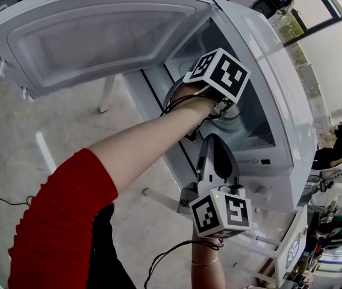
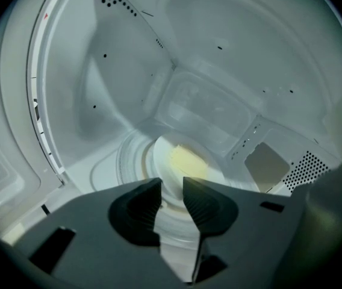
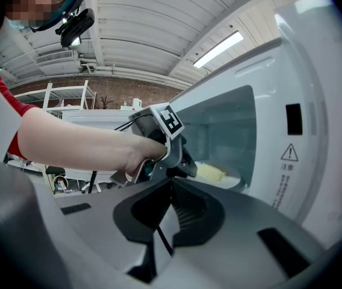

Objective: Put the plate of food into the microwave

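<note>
While the right hand-held gripper (image 3: 171, 184) is hanging closed outside the microwave (image 1: 279, 101), the left hand-held gripper (image 2: 171, 184) is gaping empty inside, near the plate (image 2: 162, 155).

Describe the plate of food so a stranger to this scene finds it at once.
Find the white microwave with its door swung open. Inside, a white plate sits on the round turntable. The pale yellow food on it sets it apart from the bare white walls around.
</note>
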### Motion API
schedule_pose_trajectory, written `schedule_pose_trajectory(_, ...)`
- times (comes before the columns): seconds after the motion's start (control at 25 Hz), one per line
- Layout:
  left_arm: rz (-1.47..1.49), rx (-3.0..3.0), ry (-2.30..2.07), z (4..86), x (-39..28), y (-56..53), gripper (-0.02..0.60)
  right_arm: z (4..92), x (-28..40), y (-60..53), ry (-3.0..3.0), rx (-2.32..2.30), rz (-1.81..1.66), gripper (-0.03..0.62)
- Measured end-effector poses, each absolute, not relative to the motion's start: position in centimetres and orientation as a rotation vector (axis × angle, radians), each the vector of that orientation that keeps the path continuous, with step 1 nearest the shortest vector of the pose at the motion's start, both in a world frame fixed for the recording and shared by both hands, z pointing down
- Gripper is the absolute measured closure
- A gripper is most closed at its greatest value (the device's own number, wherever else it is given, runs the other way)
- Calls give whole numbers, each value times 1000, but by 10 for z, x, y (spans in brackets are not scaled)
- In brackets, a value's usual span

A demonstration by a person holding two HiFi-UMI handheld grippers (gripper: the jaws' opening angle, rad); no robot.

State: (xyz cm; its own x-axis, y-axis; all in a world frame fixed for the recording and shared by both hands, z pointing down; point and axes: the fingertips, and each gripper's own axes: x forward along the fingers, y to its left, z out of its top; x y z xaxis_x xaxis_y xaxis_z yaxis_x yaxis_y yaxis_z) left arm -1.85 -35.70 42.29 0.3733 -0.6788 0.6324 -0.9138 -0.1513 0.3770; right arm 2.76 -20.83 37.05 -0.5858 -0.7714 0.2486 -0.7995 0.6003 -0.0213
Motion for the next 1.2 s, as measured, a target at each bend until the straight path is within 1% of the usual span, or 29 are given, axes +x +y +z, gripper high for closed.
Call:
schedule_pose_trajectory(0.32,450,1924,-1453,422,-20,-358,459,372,30,-210,-2609,1292,194,579)
schedule_pose_trajectory(0.6,514,2008,-1528,429,-27,-358,459,391,25,-209,-2583,1298,227,580)
schedule_pose_trajectory(0.72,548,2090,-1639,426,-30,-358,474,393,26,-210,-2582,1304,232,579)
schedule_pose_trajectory(0.76,524,2116,-1687,422,-33,-358,504,393,27,-211,-2583,1307,232,579)
schedule_pose_trajectory(0.8,474,2134,-1726,418,-36,-358,518,393,28,-211,-2583,1311,230,580)
schedule_pose_trajectory(0.92,236,2132,-1744,408,-51,-353,534,395,28,-210,-2579,1330,231,579)
schedule_pose_trajectory(1.04,6,2160,-1674,396,-67,-333,571,397,23,-202,-2602,1341,254,579)
schedule_pose_trajectory(1.2,-250,2176,-1562,379,-75,-293,572,385,25,-196,-2639,1261,267,580)
